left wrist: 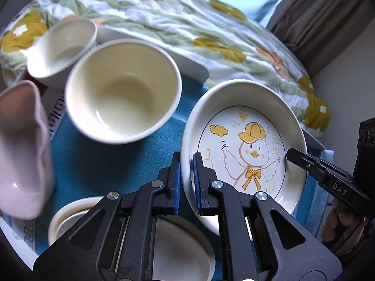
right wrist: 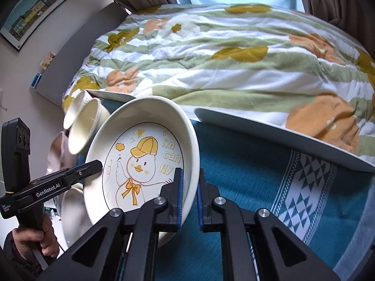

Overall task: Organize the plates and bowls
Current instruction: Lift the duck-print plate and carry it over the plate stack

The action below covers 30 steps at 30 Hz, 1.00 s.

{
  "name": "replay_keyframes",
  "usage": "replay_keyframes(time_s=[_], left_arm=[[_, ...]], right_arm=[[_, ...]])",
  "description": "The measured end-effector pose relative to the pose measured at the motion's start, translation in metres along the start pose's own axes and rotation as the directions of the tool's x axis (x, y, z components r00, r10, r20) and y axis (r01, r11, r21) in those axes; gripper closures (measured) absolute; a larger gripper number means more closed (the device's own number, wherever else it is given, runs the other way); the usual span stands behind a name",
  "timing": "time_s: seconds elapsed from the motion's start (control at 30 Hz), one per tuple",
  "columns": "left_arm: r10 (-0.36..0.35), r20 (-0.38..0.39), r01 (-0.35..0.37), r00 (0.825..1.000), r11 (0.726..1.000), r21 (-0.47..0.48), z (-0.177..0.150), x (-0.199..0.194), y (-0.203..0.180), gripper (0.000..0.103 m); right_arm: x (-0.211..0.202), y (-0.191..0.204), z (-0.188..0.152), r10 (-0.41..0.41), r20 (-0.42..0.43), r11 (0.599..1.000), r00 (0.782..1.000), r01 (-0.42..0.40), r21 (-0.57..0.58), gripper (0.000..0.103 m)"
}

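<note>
A cream deep plate with a yellow-capped duck drawing (left wrist: 243,140) (right wrist: 143,161) is held tilted above the teal cloth. My left gripper (left wrist: 186,164) is shut on its left rim. My right gripper (right wrist: 190,180) is shut on its right rim and shows in the left wrist view (left wrist: 304,161). The left gripper shows in the right wrist view (right wrist: 89,166). A large cream bowl (left wrist: 124,89) and a smaller cream bowl (left wrist: 63,49) stand left of the plate. A pink bowl (left wrist: 23,145) is at the far left. A cream dish (left wrist: 182,245) lies under my left gripper.
A teal patterned cloth (right wrist: 257,187) covers the table. A large white plate (right wrist: 281,135) lies at its far edge against a flowered quilt (right wrist: 234,58). Another white plate (left wrist: 187,61) lies behind the bowls. Curtains (left wrist: 316,18) hang at the back right.
</note>
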<state>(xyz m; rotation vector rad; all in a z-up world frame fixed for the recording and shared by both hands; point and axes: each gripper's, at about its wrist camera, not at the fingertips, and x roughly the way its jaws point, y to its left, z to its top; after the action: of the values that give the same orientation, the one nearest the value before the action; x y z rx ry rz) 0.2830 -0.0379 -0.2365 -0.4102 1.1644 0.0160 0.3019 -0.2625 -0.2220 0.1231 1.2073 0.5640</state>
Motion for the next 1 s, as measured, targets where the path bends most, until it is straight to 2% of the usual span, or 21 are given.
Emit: replay_keyframes(time_s=[0.23, 0.5, 0.73, 1.0], left_arm=[[-0.052, 0.047, 0.047, 0.998, 0.994, 0.103, -0.018, -0.054, 0.013, 0.095], [-0.1, -0.001, 0.098, 0.995, 0.972, 0.211, -0.058, -0.09, 0.062, 0.095], [-0.097, -0.068, 0.111, 0.993, 0.961, 0.253, -0.09, -0.089, 0.1, 0.095], [-0.092, -0.11, 0.116, 0.99, 0.964, 0.24, -0.104, -0.072, 0.123, 0.094]], right_arm=[[-0.038, 0.038, -0.031, -0.006, 0.063, 0.998, 0.998, 0.002, 0.056, 0.093], [-0.046, 0.101, -0.103, -0.07, 0.099, 0.985, 0.993, 0.052, 0.167, 0.093], [-0.034, 0.138, -0.148, -0.126, 0.091, 0.968, 0.988, 0.102, 0.23, 0.093], [-0.015, 0.15, -0.17, -0.157, 0.071, 0.963, 0.985, 0.136, 0.234, 0.093]])
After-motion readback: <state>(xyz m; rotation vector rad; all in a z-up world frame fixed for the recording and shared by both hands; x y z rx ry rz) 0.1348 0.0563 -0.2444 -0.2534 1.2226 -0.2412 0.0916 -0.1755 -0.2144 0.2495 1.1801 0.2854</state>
